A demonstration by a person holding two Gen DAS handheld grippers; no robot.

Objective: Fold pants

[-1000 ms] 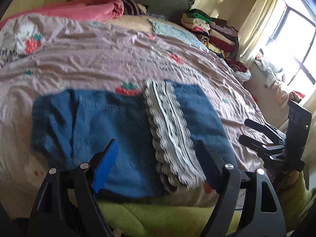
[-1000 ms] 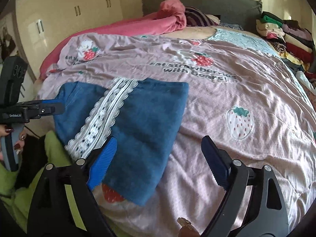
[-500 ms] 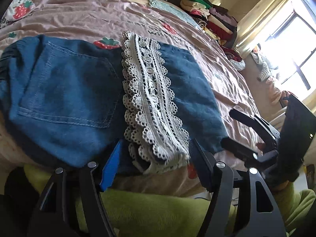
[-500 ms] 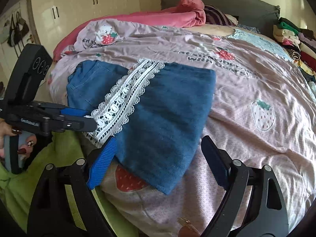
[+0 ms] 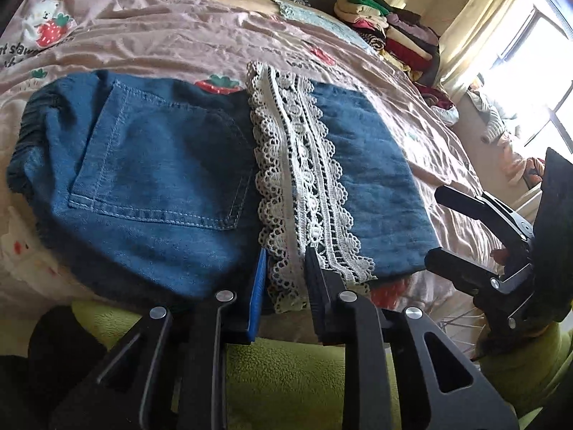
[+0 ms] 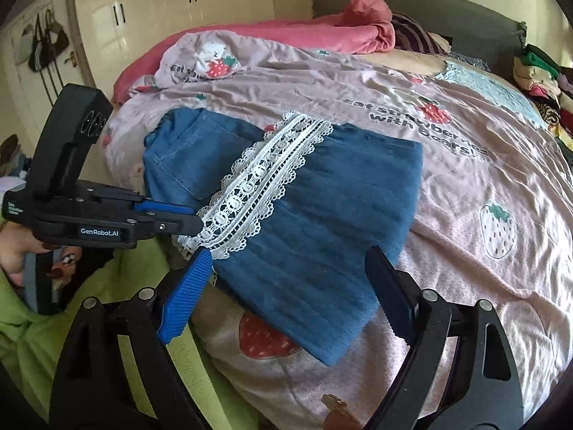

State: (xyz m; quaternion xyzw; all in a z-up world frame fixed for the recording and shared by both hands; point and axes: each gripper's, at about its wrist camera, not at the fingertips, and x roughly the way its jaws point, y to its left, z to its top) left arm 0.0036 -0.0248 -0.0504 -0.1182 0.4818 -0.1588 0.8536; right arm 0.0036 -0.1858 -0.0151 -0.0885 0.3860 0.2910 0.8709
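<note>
Blue denim pants lie folded on the pink strawberry bedspread at the near bed edge, with a white lace band across the top. My left gripper is shut on the near end of the lace band; it also shows in the right wrist view. My right gripper is open, its fingers standing either side of the pants' near right corner. It shows open at the right in the left wrist view.
A pile of folded clothes sits at the far right of the bed. A pink blanket lies by the headboard. Green fabric is below the bed edge. Wardrobe doors stand behind.
My left gripper moved in to the bed edge and closed on the lace band. My right gripper came closer to the pants' right corner and stayed open.
</note>
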